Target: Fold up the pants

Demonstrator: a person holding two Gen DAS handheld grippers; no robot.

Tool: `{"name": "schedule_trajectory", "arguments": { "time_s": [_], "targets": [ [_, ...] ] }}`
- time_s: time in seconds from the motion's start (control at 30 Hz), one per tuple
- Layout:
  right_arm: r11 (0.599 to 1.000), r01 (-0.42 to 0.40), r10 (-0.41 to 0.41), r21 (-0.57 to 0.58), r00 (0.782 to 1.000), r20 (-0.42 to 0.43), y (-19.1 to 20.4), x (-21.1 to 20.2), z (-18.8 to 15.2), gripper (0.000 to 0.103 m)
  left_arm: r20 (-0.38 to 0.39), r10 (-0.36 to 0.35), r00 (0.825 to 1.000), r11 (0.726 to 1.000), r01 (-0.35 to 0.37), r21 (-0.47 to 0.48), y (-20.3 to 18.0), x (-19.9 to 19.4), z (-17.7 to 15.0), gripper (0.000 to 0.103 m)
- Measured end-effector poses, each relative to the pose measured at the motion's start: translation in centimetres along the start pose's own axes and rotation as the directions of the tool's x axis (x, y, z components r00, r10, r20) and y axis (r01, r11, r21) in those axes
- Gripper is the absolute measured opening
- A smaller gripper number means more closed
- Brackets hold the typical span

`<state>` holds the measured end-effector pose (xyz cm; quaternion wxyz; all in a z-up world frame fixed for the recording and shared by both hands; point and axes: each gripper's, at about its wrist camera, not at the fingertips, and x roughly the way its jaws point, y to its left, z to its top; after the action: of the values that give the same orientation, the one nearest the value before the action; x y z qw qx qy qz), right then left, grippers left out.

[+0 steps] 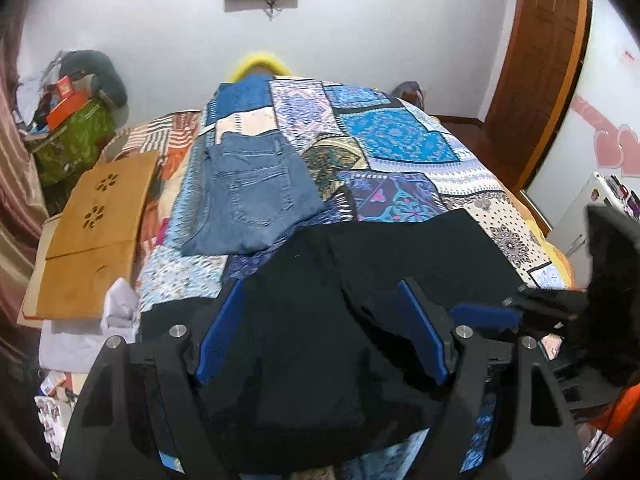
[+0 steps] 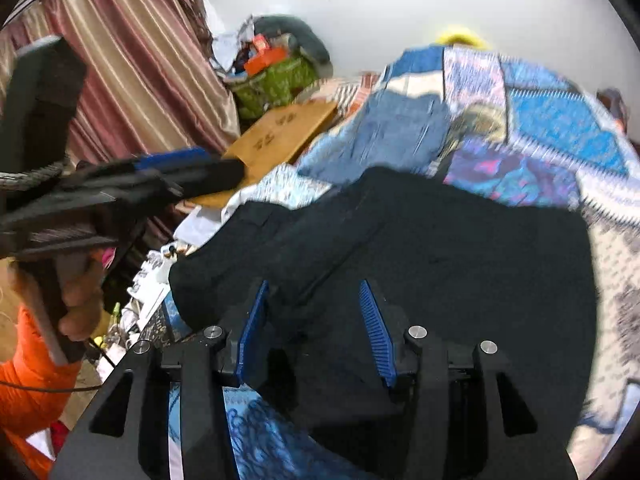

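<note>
Black pants (image 1: 360,264) lie partly folded on the near part of a patchwork bed; they also show in the right wrist view (image 2: 440,248). My left gripper (image 1: 320,292) is open, its blue pads spread over the black cloth near the pants' left part. My right gripper (image 2: 314,292) is open too, its pads standing apart above the cloth at the near edge. It appears at the right in the left wrist view (image 1: 516,312). Whether any pad touches the cloth I cannot tell.
Folded blue jeans (image 1: 252,196) lie further back on the bedspread (image 1: 400,136). A wooden lap tray (image 1: 96,224) rests at the bed's left edge. A green bag with clutter (image 1: 68,136) and curtains (image 2: 132,64) stand left. A wooden door (image 1: 540,60) is right.
</note>
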<state>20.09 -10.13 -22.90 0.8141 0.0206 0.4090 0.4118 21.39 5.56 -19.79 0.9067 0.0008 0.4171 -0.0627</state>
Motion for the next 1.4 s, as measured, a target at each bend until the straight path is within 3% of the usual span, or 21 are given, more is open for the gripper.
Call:
{"name": "schedule_trajectory", "arguments": {
  "time_s": [0.13,0.27,0.4,0.57,0.73,1.0,1.17,1.4],
  "targets": [
    [0.997,0.072,-0.070,-0.022,0.994,0.083,-2.3,-3.3,0.6,0.044,-0.031,-0.025,0.999,0.999,0.026,0.036,-2.3,1.9,1.0,0.077],
    [0.986,0.168,-0.166,-0.018,0.982,0.084,-5.4,-4.4,1.1,0.044,-0.083,-0.072,0.994,0.996,0.076,0.041,-4.4,4.7,1.5,0.077],
    [0.976,0.219,-0.218,-0.023,0.976,0.026,-8.3,-3.5,0.3,0.043,-0.171,-0.083,0.982,0.993,0.097,0.071,-6.7,8.2,1.1,0.067],
    [0.972,0.232,-0.228,0.031,0.969,-0.091,-11.6,-1.0,-2.6,0.037,-0.252,-0.021,0.968,0.987,0.060,0.147,-8.4,11.8,-1.1,0.066],
    [0.970,0.232,-0.228,0.077,0.972,-0.062,-12.3,-2.3,-4.1,0.036,-0.205,0.014,0.979,0.981,0.027,0.194,-8.4,10.6,-2.4,0.066],
    [0.953,0.282,-0.274,0.111,0.958,-0.083,-11.9,-4.5,-5.1,0.040,-0.186,0.063,0.980,0.989,-0.036,0.141,-5.7,8.0,-3.5,0.067],
    [0.955,0.275,-0.274,0.111,0.961,-0.019,-10.5,-5.8,-3.6,0.040,-0.117,0.142,0.983,0.986,-0.131,0.100,-3.5,3.9,-3.4,0.067],
    [0.977,0.211,-0.212,0.030,0.974,0.083,-6.1,-6.0,-0.4,0.044,-0.045,0.234,0.971,0.972,-0.235,-0.010,1.4,-1.4,-4.3,0.078]
  ]
}}
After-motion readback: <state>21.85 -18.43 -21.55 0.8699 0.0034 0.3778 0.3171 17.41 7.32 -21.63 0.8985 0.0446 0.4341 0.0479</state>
